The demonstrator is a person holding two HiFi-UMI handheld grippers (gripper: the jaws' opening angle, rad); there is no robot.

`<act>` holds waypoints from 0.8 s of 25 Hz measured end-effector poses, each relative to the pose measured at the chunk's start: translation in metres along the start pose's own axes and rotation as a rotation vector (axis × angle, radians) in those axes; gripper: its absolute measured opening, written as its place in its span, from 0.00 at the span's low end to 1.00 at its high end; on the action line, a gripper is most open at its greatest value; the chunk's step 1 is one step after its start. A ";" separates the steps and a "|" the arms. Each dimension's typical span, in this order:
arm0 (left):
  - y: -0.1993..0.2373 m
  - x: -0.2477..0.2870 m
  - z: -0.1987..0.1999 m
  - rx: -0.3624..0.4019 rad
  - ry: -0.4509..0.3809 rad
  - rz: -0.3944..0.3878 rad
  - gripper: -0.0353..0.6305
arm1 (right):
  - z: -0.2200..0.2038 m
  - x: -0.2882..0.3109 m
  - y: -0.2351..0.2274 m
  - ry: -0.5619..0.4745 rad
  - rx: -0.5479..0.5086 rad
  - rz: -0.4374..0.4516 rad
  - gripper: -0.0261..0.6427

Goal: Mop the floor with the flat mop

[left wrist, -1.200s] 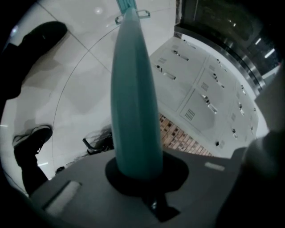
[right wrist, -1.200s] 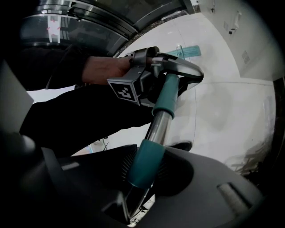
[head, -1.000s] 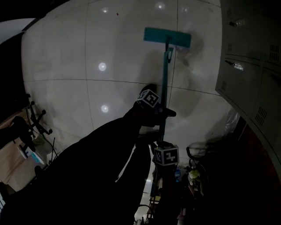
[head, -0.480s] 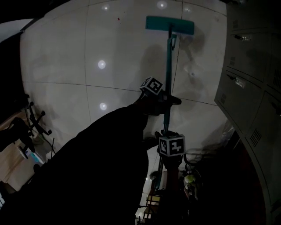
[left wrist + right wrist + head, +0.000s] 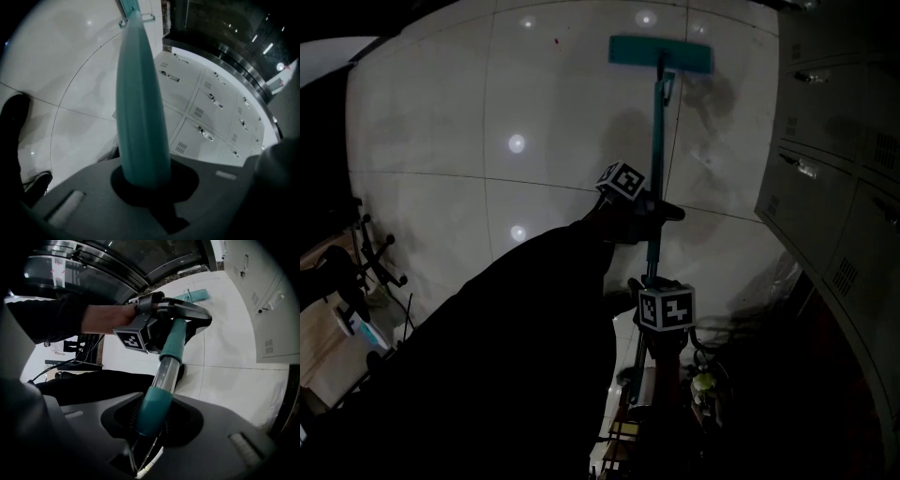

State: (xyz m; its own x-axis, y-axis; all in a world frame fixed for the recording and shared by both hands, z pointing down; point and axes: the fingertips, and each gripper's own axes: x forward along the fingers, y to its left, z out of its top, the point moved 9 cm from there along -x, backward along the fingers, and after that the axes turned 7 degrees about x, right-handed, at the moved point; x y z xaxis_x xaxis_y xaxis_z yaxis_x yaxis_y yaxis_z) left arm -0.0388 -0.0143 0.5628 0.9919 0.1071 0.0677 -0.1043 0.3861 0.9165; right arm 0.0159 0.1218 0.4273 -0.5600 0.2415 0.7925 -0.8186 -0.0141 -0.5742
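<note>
One flat mop, two grippers

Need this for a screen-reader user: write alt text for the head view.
The left gripper and, behind it, the right gripper clamp a teal mop handle; the mop head rests on pale floor tiles near grey lockers.

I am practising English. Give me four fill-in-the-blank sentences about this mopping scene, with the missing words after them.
1. The left gripper and the right gripper are both shut on the mop's ___.
2. The gripper nearer the mop head is the ___ one.
3. The mop head lies flat on the tiled ___.
4. In the head view, the lockers stand at the ___.

Missing words: handle; left; floor; right.
</note>
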 end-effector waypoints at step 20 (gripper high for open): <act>0.090 0.044 -0.304 -0.071 0.025 0.022 0.08 | -0.307 0.032 0.006 0.035 -0.018 -0.020 0.20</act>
State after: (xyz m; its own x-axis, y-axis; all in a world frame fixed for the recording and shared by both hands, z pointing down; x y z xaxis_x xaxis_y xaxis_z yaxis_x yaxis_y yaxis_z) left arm -0.0261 0.3034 0.5283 0.9874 0.1385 0.0770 -0.1317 0.4476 0.8845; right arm 0.0321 0.4276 0.3855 -0.5388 0.2754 0.7961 -0.8267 0.0086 -0.5625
